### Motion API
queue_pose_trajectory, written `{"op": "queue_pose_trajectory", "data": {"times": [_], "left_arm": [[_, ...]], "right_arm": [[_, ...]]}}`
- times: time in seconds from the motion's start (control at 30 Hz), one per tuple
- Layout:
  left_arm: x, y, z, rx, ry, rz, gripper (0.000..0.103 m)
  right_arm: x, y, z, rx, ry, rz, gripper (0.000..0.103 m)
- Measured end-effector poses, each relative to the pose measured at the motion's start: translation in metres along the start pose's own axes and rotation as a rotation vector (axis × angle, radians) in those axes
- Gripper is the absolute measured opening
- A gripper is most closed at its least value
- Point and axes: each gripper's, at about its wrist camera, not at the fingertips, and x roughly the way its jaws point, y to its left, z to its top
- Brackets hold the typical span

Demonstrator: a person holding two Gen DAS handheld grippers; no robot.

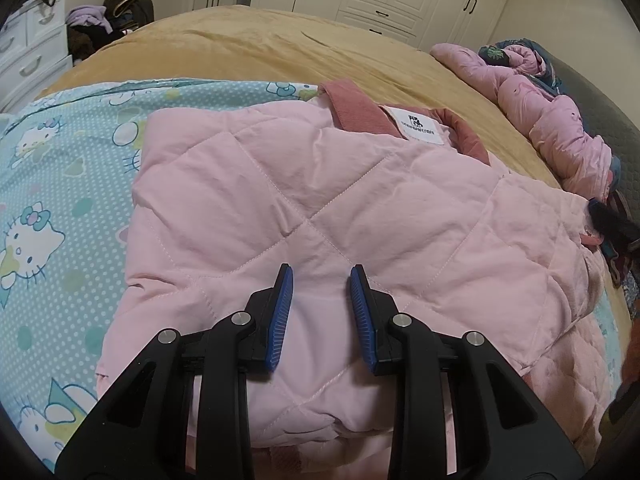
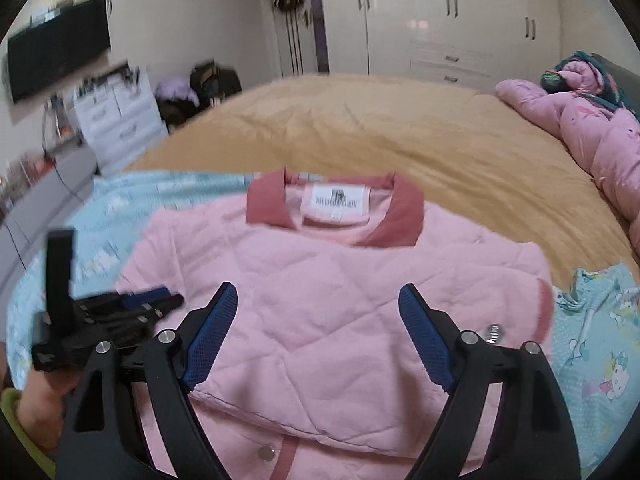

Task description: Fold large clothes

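pink quilted jacket (image 2: pixel 320 312), dark-pink collar (image 2: pixel 400 216), mustard bedspread (image 2: pixel 360 136)

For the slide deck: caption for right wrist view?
Open right gripper above folded pink quilted jacket on tan bedspread.

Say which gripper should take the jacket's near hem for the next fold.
Probably right: the right gripper is open over the pink quilted jacket; the left gripper is narrower, empty, nearer the left edge.

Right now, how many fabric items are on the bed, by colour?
Pink: 2, the quilted jacket and the bundled quilt
Light blue: 1, the cartoon-print sheet
Mustard: 1, the bedspread
Total: 4
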Motion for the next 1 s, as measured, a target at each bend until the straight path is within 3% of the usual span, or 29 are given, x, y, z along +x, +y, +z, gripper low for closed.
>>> {"op": "queue_pose_trajectory", "data": {"times": [0.13,0.27,0.63,0.77,0.83,0.93,1.0], "left_arm": [[-0.001,0.000,-0.001,-0.005,0.000,-0.005,0.022],[0.000,0.000,0.000,-0.006,0.002,-0.006,0.022],[-0.001,-0.004,0.002,0.007,0.006,0.006,0.022],[-0.006,-0.007,0.005,0.015,0.012,0.015,0.023],[-0.009,-0.007,0.005,0.013,0.012,0.011,0.027],[-0.014,-0.007,0.005,0.002,0.008,-0.008,0.041],[-0.017,-0.011,0.005,0.014,0.004,-0.010,0.060]], "right_arm": [[0.032,0.002,-0.009,-0.029,0.104,-0.056,0.082],[0.063,-0.006,-0.025,0.005,0.171,-0.045,0.086],[0.076,-0.008,-0.036,0.037,0.159,-0.043,0.089],[0.052,-0.009,-0.035,0.108,0.127,0.049,0.093],[0.042,-0.010,-0.035,0.135,0.110,0.075,0.093],[0.029,-0.011,-0.035,0.161,0.089,0.100,0.096],[0.022,-0.012,-0.037,0.180,0.075,0.129,0.099]]}}
